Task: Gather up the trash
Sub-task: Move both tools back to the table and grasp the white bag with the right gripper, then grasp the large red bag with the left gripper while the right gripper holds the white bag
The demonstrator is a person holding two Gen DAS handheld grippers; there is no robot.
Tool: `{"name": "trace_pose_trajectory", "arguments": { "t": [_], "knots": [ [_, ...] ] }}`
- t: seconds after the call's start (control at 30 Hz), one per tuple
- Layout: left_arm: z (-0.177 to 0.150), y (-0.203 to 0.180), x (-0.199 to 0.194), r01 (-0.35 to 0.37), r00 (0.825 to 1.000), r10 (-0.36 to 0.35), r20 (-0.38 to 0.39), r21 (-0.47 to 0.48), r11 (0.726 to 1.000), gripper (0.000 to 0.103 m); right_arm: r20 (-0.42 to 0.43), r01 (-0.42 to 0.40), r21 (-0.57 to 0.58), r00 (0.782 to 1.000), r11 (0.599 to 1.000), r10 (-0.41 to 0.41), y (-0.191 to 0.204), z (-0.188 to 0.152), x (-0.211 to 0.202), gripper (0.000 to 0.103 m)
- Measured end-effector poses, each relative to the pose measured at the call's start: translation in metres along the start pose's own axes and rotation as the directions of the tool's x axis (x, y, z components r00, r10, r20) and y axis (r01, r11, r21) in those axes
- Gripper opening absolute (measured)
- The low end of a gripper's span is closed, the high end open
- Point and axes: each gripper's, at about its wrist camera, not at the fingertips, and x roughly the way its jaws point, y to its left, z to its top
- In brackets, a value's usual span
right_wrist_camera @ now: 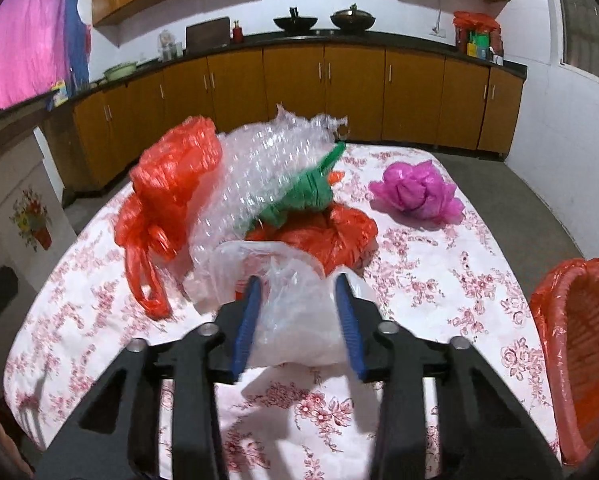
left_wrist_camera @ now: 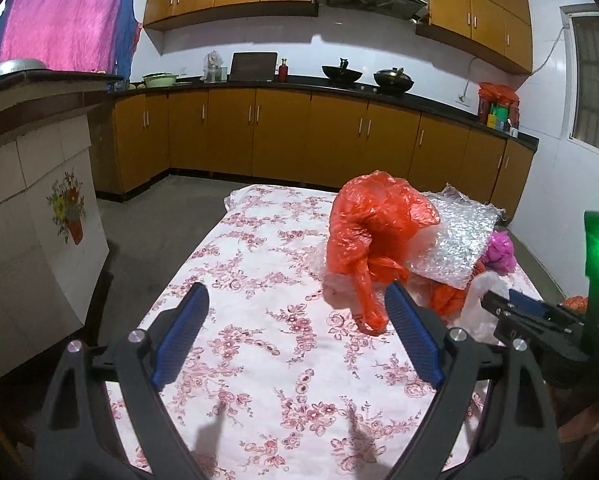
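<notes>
A pile of trash lies on the flowered tablecloth [right_wrist_camera: 439,264]: an orange plastic bag [right_wrist_camera: 167,192], bubble wrap [right_wrist_camera: 251,168], a green bag [right_wrist_camera: 299,196], a second orange bag [right_wrist_camera: 331,236], a clear white bag [right_wrist_camera: 295,312] and a crumpled pink bag [right_wrist_camera: 415,192]. My right gripper [right_wrist_camera: 299,312] has its jaws partly closed around the clear white bag, lifted a little above the cloth. My left gripper [left_wrist_camera: 295,320] is open and empty over the cloth, just left of the orange bag [left_wrist_camera: 371,232] and bubble wrap [left_wrist_camera: 455,240]. The right gripper shows at the left wrist view's right edge [left_wrist_camera: 519,312].
An orange basket lined with an orange bag [right_wrist_camera: 579,344] stands at the table's right edge. Kitchen cabinets and a counter [left_wrist_camera: 299,88] with woks run along the far wall. A white tiled partition [left_wrist_camera: 39,220] stands left of the table.
</notes>
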Motion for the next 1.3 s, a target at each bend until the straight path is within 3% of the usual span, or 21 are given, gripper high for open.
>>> {"name": "trace_pose_trajectory", "arguments": {
  "t": [0.13, 0.2, 0.47, 0.73, 0.9, 1.07, 1.3],
  "knots": [
    [-0.001, -0.002, 0.004, 0.006, 1.0, -0.006, -0.007, 0.0, 1.0, 0.088, -0.029, 0.006, 0.017, 1.0, 1.0, -0.006, -0.009, -0.006, 0.0, 0.015],
    [-0.001, -0.005, 0.007, 0.012, 1.0, -0.012, -0.012, 0.001, 1.0, 0.088, -0.033, 0.008, 0.024, 0.999, 1.0, -0.007, -0.015, -0.009, -0.003, 0.012],
    [0.012, -0.026, 0.027, 0.053, 0.998, -0.051, -0.028, 0.047, 0.998, 0.088, -0.02, 0.059, 0.08, 0.998, 0.995, -0.057, -0.048, -0.017, -0.023, 0.008],
    [0.045, -0.053, 0.079, 0.09, 0.994, -0.086, -0.069, 0.055, 0.994, 0.087, 0.001, 0.092, 0.154, 0.996, 0.984, -0.093, -0.083, -0.014, -0.038, 0.008],
    [0.055, -0.059, 0.115, 0.101, 0.984, -0.101, -0.144, -0.002, 0.995, 0.068, 0.004, 0.085, 0.152, 0.996, 0.985, -0.086, -0.085, -0.011, -0.036, 0.008],
    [0.062, -0.067, 0.132, 0.109, 0.98, -0.108, -0.169, -0.007, 0.994, 0.059, -0.002, 0.079, 0.155, 0.997, 0.985, -0.079, -0.086, -0.01, -0.033, 0.008],
    [0.061, -0.07, 0.146, 0.111, 0.974, -0.11, -0.198, -0.003, 0.994, 0.026, 0.0, 0.071, 0.152, 0.997, 0.986, -0.072, -0.087, -0.009, -0.034, 0.008]
  ]
}}
